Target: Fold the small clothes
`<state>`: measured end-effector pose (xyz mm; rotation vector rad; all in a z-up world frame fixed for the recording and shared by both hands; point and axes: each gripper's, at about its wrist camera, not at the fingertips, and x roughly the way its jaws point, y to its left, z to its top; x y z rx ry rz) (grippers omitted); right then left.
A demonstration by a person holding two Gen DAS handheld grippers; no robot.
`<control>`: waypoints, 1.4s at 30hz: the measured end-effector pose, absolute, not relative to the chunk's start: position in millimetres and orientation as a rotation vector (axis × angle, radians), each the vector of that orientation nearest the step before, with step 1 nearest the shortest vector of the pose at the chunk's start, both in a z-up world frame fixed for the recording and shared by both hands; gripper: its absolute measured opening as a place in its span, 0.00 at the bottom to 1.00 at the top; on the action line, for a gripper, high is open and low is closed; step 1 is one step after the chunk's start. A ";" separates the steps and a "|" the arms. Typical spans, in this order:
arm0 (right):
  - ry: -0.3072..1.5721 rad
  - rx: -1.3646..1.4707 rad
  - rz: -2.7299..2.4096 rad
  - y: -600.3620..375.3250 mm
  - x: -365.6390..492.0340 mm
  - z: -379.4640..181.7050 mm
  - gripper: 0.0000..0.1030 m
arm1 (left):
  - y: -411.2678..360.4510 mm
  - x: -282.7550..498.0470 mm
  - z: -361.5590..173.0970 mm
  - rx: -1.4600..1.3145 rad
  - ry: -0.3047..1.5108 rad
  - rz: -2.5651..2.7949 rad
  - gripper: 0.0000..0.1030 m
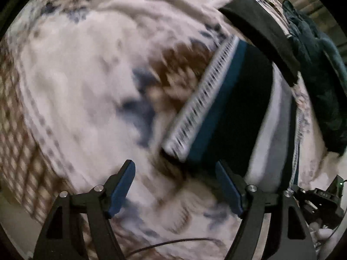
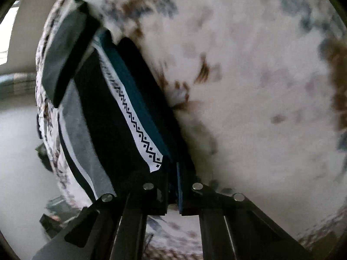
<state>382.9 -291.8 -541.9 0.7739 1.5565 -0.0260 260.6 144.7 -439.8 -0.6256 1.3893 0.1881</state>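
Right wrist view: the right gripper (image 2: 172,186) is clenching down on the near end of a small dark garment (image 2: 121,117) with a teal band and a white zigzag-patterned waistband (image 2: 138,127); cloth is sitting between its pads. The garment is running up and away from the gripper across a floral bedspread (image 2: 260,86).

Left wrist view: the left gripper (image 1: 175,186) is standing released, jaws well apart, nothing between them, hovering just beside the garment's near end (image 1: 216,112). The garment is looking narrow and layered, so I judge at least one fold is already in. A grey-and-white striped piece (image 1: 271,134) is lying under or beside it; which, I cannot tell through the blur. A dark green heap (image 1: 321,69) is waiting further off, apparently unfolded. Remaining, in my judgement: finishing and setting down this piece, then the heap.
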 end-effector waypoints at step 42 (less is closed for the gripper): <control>1.413 1.255 -0.080 -291.9 325.7 -598.0 0.10 | 157.8 273.3 -495.6 -1.024 1.277 0.216 0.63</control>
